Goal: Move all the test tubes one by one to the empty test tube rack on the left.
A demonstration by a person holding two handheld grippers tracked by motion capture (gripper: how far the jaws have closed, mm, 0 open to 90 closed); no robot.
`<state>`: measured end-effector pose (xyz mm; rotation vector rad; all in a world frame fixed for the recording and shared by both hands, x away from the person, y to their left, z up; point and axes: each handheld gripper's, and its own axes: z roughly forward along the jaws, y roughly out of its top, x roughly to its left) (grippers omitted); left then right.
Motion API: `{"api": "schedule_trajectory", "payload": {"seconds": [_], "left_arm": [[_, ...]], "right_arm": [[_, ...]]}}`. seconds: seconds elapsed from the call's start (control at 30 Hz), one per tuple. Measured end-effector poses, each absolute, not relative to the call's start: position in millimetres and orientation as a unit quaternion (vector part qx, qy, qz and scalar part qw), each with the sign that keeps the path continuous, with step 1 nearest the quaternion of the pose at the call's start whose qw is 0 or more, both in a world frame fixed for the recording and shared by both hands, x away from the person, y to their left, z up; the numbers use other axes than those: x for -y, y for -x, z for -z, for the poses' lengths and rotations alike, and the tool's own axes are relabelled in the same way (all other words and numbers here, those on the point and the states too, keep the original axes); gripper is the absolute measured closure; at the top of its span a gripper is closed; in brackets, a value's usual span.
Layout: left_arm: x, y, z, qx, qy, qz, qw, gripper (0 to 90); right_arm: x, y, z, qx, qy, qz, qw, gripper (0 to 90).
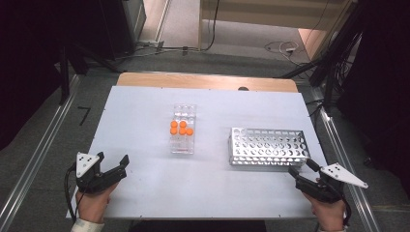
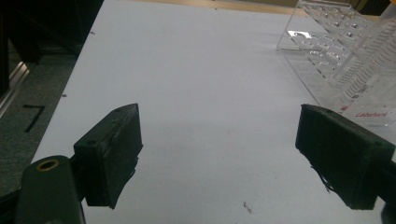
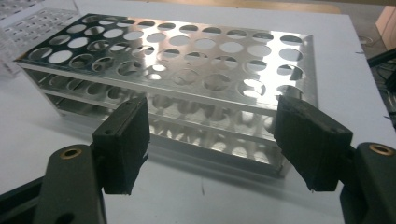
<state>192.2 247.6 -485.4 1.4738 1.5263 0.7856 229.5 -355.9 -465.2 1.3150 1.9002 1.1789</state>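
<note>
Operator: High view status?

Technician: White surface [image 1: 145, 188] carries two racks. One clear rack [image 1: 183, 129] stands near the centre with four orange-capped tubes [image 1: 180, 128] seated in it, grouped together. One metal rack [image 1: 268, 147] stands to its right, all holes vacant. Left gripper [image 1: 113, 166] sits at the near left corner, jaws apart, holding nothing, well apart from the clear rack. Right gripper [image 1: 301, 169] sits at the near right corner, jaws apart, just beside the near right end of the metal rack.

Operator: Left gripper view?

Technician: Two black jaws stand wide apart over bare surface [image 2: 196, 93]. Left gripper [image 2: 219, 154] grips nothing. Clear rack [image 2: 341, 60] lies ahead at upper right, apart from both jaws.

Operator: Right gripper view?

Technician: Two black jaws stand wide apart, and right gripper [image 3: 212, 140] is aimed at the long side of the metal rack [image 3: 187, 60]. Rack shows three perforated tiers. Contact between the jaws and the rack cannot be confirmed. Part of the clear rack [image 3: 28, 23] shows at upper left, behind the metal one.
</note>
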Motion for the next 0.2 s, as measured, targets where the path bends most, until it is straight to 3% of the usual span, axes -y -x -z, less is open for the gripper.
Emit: {"api": "schedule_trajectory", "payload": {"seconds": [0.1, 0.2], "left_arm": [[-249, -192, 487, -0.61, -0.592, -0.313, 0.423, 13.8], [-248, -194, 492, -0.611, -0.597, -0.312, 0.416, 13.1]], "right_arm": [[366, -229, 468, -0.702, -0.496, -0.433, 0.272, 24.1], [377, -229, 473, -0.713, -0.496, -0.417, 0.268, 17.3]]}}
